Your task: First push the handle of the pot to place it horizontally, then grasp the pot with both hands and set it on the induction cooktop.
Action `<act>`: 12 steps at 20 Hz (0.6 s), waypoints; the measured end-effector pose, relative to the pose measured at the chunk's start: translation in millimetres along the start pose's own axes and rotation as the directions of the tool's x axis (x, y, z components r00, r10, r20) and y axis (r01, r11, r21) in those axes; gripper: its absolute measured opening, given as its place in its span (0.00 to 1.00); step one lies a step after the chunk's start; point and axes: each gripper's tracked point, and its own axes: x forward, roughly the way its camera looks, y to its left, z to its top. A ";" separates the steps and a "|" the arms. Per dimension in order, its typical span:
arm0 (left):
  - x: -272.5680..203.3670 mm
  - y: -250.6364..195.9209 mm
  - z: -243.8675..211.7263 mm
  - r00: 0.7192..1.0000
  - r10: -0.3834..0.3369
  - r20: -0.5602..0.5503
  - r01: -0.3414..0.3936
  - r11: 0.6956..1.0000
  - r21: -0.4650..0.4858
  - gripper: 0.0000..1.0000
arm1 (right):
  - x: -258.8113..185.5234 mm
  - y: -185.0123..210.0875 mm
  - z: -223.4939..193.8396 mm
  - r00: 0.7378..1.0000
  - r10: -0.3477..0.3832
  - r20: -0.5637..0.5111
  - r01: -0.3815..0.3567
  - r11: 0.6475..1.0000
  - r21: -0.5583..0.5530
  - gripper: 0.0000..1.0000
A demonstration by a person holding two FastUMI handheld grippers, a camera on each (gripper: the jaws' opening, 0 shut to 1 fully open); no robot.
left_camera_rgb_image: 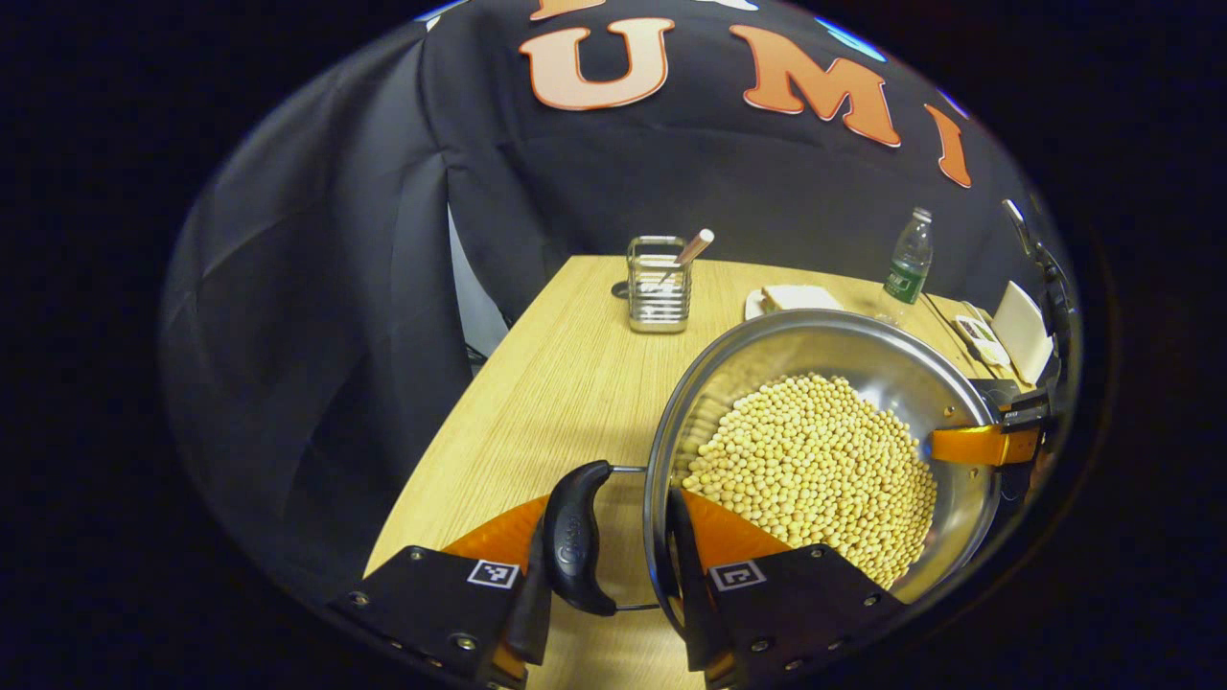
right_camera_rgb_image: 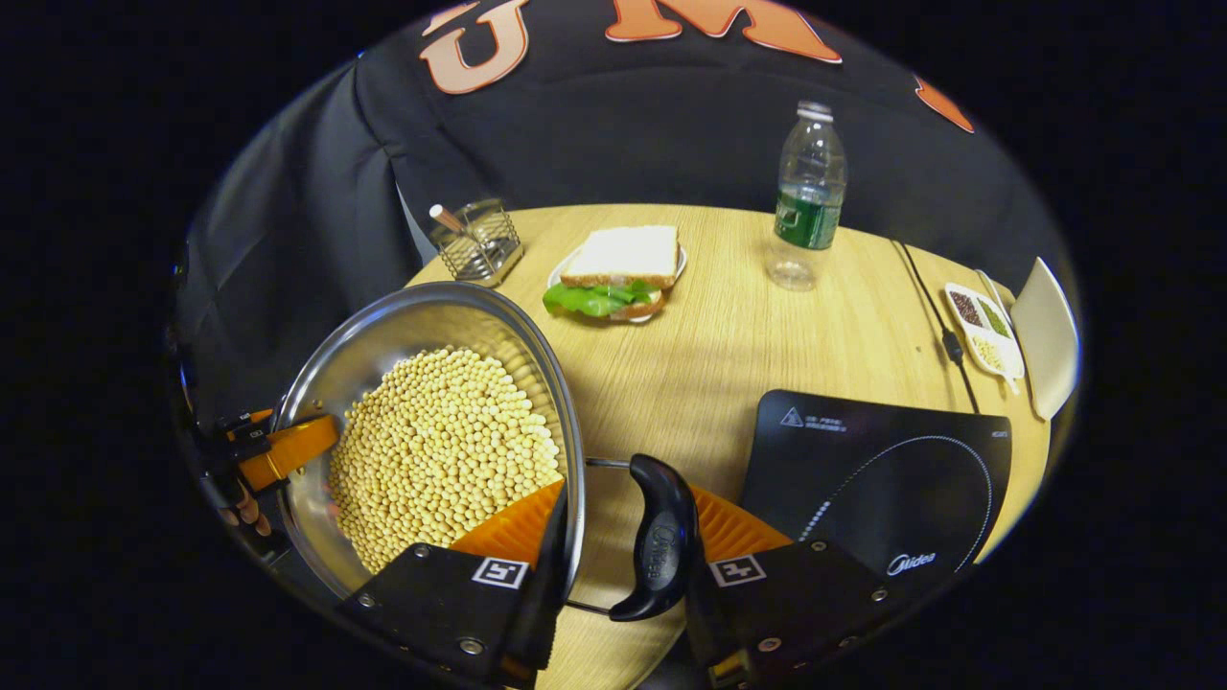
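A steel pot (left_camera_rgb_image: pixel 863 350) full of yellow beans (left_camera_rgb_image: pixel 815 460) has a black side handle (left_camera_rgb_image: pixel 575 537) at each end. My left gripper (left_camera_rgb_image: pixel 613 556) is shut across the near handle and rim, one finger inside the pot and one outside the handle. In the right gripper view, my right gripper (right_camera_rgb_image: pixel 623 565) clamps the opposite handle (right_camera_rgb_image: pixel 661 537) and rim of the pot (right_camera_rgb_image: pixel 383 331) the same way. The black induction cooktop (right_camera_rgb_image: pixel 882 470) lies on the table just right of the pot. I cannot tell whether the pot's base touches the table.
On the wooden table (right_camera_rgb_image: pixel 729 345) stand a wire utensil holder (right_camera_rgb_image: pixel 476 241), a sandwich on a plate (right_camera_rgb_image: pixel 618 273) and a water bottle (right_camera_rgb_image: pixel 808 196). A cable (right_camera_rgb_image: pixel 935 307), a small dish of grains (right_camera_rgb_image: pixel 983 331) and a white object (right_camera_rgb_image: pixel 1050 335) sit at the far right.
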 end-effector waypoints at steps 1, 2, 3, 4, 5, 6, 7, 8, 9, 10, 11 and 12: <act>0.3 -1.5 -0.8 1.000 -0.003 0.013 0.003 1.000 0.007 0.57 | -10.2 -6.7 3.0 1.000 -0.002 0.015 0.002 1.000 0.002 0.58; 0.3 -2.7 -0.6 1.000 -0.008 0.024 0.007 1.000 0.011 0.56 | -17.1 -11.0 4.3 0.999 -0.007 0.032 0.006 1.000 0.008 0.54; 1.5 -3.0 -1.0 0.999 -0.014 0.035 0.014 1.000 0.015 0.57 | -25.3 -19.1 5.1 0.999 -0.013 0.041 0.012 1.000 0.006 0.54; 2.6 -3.0 -1.1 0.999 -0.022 0.040 0.022 1.000 0.017 0.57 | -33.9 -24.4 6.7 0.998 -0.021 0.056 0.020 1.000 0.011 0.54; 3.1 -4.2 -0.8 0.999 -0.033 0.043 0.032 0.999 0.019 0.57 | -43.7 -31.1 8.3 0.998 -0.029 0.061 0.028 1.000 0.011 0.54; 3.4 -4.6 -0.2 0.998 -0.043 0.046 0.042 0.999 0.022 0.57 | -56.2 -34.8 11.8 0.996 -0.038 0.075 0.037 0.999 0.019 0.54; 3.7 -5.2 1.5 0.997 -0.054 0.053 0.052 0.998 0.030 0.57 | -64.7 -39.6 12.8 0.996 -0.045 0.078 0.044 0.999 0.023 0.54; 4.8 -5.9 3.7 0.996 -0.064 0.061 0.062 0.997 0.041 0.57 | -73.2 -45.3 12.1 0.995 -0.053 0.088 0.050 0.998 0.038 0.54; 5.1 -5.8 6.7 0.995 -0.074 0.068 0.071 0.996 0.054 0.57 | -80.8 -53.5 12.2 0.994 -0.060 0.093 0.056 0.997 0.048 0.54; 5.9 -5.9 9.6 0.994 -0.086 0.073 0.082 0.994 0.067 0.57 | -85.3 -66.8 9.6 0.992 -0.072 0.100 0.066 0.996 0.066 0.54; 7.0 -6.1 10.7 0.992 -0.100 0.074 0.094 0.993 0.077 0.57 | -90.2 -76.6 8.0 0.991 -0.082 0.104 0.075 0.995 0.072 0.54; 8.2 -6.6 12.1 0.991 -0.112 0.076 0.106 0.991 0.084 0.57 | -95.7 -90.5 5.4 0.989 -0.095 0.110 0.086 0.993 0.085 0.54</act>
